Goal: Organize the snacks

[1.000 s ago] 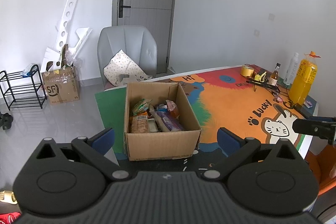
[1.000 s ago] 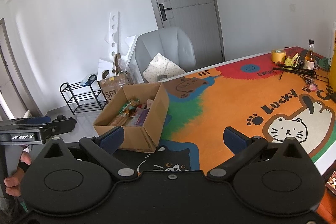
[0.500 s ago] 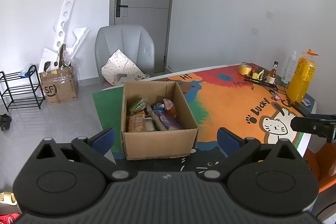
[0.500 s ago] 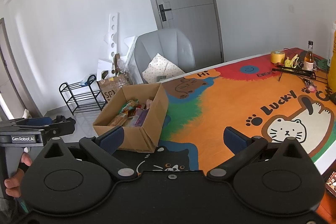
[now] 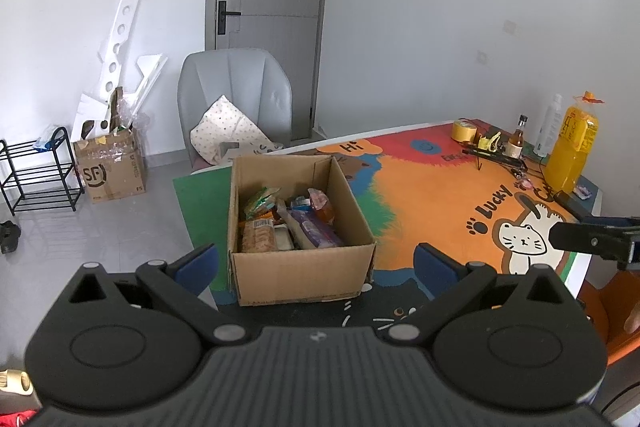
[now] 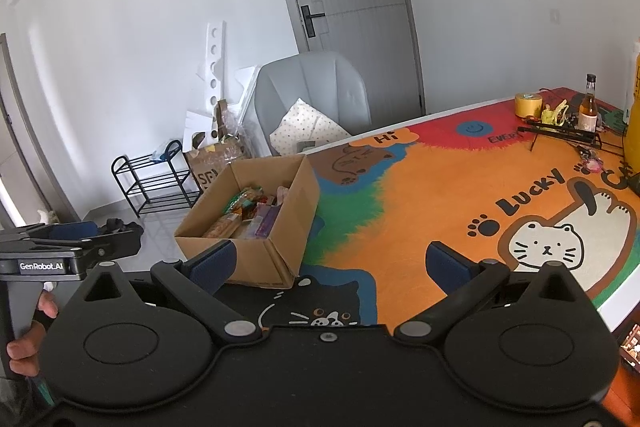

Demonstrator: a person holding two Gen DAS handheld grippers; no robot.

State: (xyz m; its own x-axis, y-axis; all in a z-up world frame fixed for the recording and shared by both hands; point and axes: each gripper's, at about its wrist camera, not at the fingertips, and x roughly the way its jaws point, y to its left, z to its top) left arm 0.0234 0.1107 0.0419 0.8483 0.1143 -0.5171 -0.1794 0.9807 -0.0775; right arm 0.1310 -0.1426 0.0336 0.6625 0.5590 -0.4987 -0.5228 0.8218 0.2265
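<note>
Though well apart, chair [image 5: 234, 95] behind snack box [image 5: 300, 227]

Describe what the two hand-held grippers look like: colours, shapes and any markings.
Each hand-held gripper is matte black, with two round discs and angled linkage bars carrying blue-padded fingers. This shows on the left hand-held gripper and the right hand-held gripper. Seen from the right wrist, the left one has a grey handle and a white "GenRobot.AI" label.
</note>
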